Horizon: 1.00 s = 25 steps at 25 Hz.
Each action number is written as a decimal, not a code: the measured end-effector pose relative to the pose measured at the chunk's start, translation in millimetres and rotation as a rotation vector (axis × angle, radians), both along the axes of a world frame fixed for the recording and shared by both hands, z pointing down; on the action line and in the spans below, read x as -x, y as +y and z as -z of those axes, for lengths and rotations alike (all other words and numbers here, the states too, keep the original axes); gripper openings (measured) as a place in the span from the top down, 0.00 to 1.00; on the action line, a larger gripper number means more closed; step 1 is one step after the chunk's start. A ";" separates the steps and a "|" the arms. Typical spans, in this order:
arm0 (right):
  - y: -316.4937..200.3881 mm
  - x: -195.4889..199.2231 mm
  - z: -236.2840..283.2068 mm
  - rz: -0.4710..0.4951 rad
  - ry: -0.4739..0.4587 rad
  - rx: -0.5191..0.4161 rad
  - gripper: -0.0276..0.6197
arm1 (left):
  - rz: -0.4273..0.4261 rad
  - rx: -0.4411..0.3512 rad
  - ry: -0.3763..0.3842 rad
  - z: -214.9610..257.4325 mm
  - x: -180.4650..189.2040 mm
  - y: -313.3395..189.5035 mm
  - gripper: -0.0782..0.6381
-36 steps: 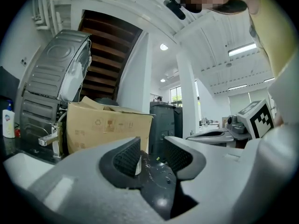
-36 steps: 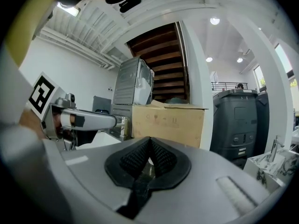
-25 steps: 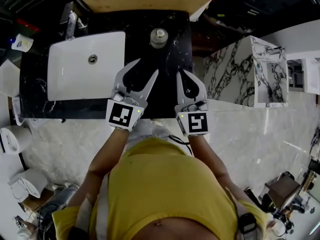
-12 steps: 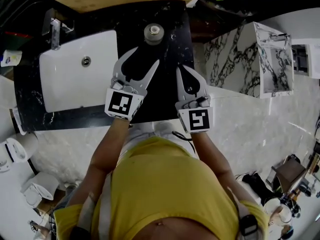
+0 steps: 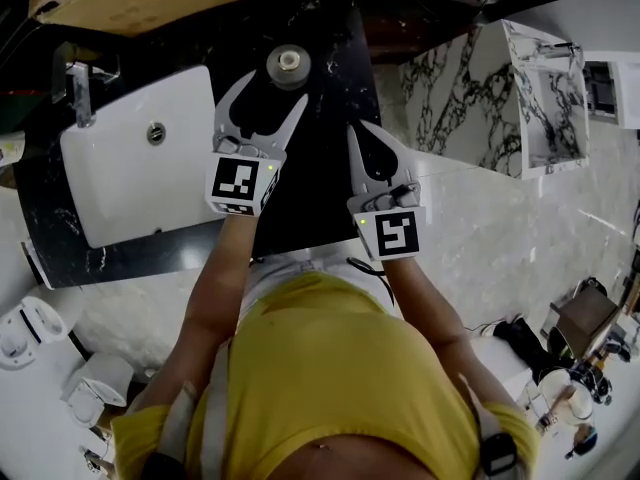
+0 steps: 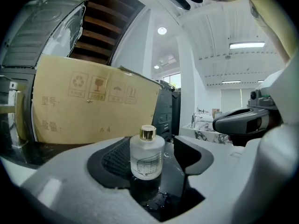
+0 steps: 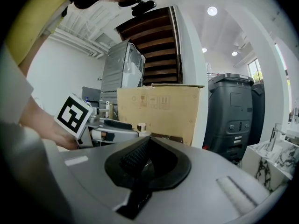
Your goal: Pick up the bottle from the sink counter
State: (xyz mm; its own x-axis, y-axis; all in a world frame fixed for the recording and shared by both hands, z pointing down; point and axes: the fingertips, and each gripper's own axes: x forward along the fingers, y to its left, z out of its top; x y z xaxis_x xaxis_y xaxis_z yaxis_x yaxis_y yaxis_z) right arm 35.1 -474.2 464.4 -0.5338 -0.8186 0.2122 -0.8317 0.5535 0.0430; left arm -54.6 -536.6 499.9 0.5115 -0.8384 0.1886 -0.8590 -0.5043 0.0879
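The upright gold-capped bottle is framed just ahead between the opening, untouching jaws of the left gripper (the right gripper, farther off, is pressed together).

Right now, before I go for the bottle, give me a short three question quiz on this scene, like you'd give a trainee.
1. True or false: the left gripper is clamped on the bottle.
2. What stands behind the bottle? A: cardboard box. B: towel. C: mirror.
3. Fill in: the jaws of the right gripper are ___.
Key: 1 false: its jaws are opening, with the bottle upright between them and the pads off it. 2 A. 3 shut, with nothing between them.
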 end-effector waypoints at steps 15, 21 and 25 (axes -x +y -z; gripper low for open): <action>-4.8 -9.8 -11.3 -0.034 0.016 0.038 0.95 | -0.019 0.074 -0.079 -30.6 -17.2 -38.6 0.40; -4.4 -12.8 -11.2 -0.039 0.019 0.037 0.95 | -0.012 0.119 -0.098 -37.1 -20.2 -46.5 0.40; -2.4 -15.3 -12.3 -0.043 0.024 0.039 0.95 | -0.007 0.131 -0.091 -38.1 -21.6 -49.2 0.40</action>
State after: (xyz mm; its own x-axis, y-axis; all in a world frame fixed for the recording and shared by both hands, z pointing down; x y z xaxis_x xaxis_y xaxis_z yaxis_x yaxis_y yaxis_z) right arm 50.3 -476.7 476.7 -0.4928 -0.8313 0.2571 -0.8536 0.5192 0.0426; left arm -33.0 -585.8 538.0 0.4934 -0.8000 0.3415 -0.8628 -0.5000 0.0752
